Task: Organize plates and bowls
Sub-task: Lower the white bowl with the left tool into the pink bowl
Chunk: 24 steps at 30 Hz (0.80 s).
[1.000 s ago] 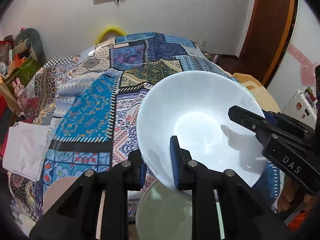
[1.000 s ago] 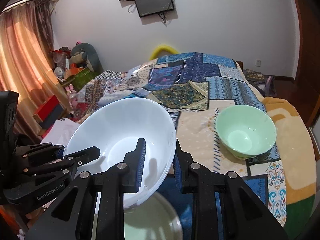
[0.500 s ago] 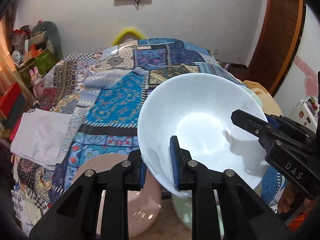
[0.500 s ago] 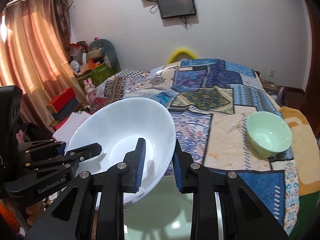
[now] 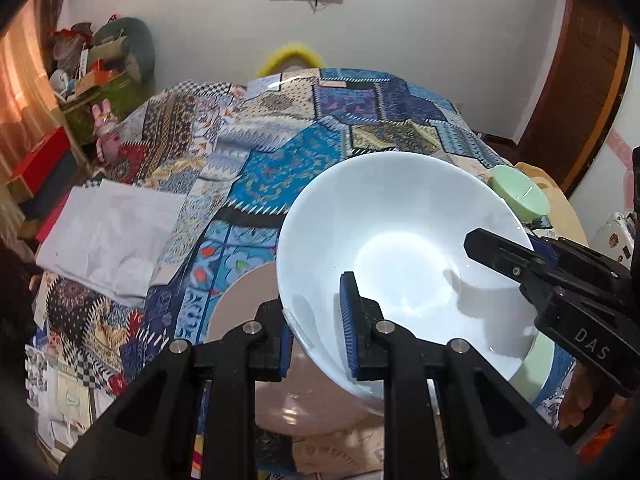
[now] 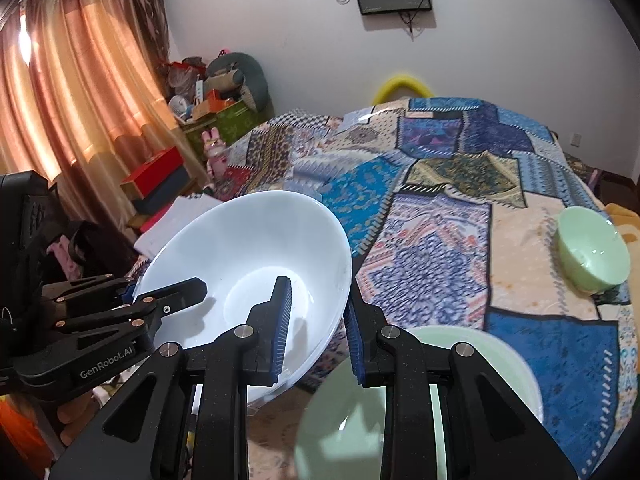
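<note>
A large white bowl (image 5: 404, 256) hangs in the air, tilted, held at opposite sides of its rim. My left gripper (image 5: 316, 332) is shut on its near rim, one blue pad inside the bowl and one outside. My right gripper (image 6: 316, 320) is shut on the other side of the white bowl (image 6: 248, 264) in the same way. Below it lie a pink plate (image 5: 244, 312) and a pale green plate (image 6: 360, 420). A small green bowl (image 6: 592, 252) sits upright on the bed at the far right.
A patchwork bedspread (image 6: 440, 200) covers the bed. White folded cloth (image 5: 108, 232) lies at its left edge. Boxes and toys (image 6: 208, 112) are piled by the curtain on the left. A brown door (image 5: 576, 64) stands at the right.
Both grippers have carried the white bowl up and back toward the near edge of the bed. The pink plate and the green plate have come into view beneath it.
</note>
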Available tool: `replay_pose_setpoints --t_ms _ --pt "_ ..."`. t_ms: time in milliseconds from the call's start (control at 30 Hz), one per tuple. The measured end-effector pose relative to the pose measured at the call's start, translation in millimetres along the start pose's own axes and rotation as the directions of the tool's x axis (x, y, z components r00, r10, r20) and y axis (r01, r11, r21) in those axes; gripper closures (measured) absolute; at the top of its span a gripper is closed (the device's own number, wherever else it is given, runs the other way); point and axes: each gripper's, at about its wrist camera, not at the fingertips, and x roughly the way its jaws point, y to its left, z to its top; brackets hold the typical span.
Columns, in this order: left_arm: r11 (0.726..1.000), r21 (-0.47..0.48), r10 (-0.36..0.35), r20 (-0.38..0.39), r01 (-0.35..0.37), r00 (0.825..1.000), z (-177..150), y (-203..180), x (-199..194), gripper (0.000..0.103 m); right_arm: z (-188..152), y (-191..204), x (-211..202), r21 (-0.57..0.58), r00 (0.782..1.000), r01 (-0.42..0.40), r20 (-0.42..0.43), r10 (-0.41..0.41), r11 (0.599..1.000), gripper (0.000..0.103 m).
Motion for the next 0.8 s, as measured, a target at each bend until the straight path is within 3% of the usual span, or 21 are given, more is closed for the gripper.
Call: replay_pose_setpoints --t_ms 800 --pt "0.997 -0.075 0.014 -0.076 -0.020 0.997 -42.3 54.9 37.8 0.083 -32.5 32.2 54.6 0.011 0.989 -0.030 -0.147 0.032 0.999 0.080"
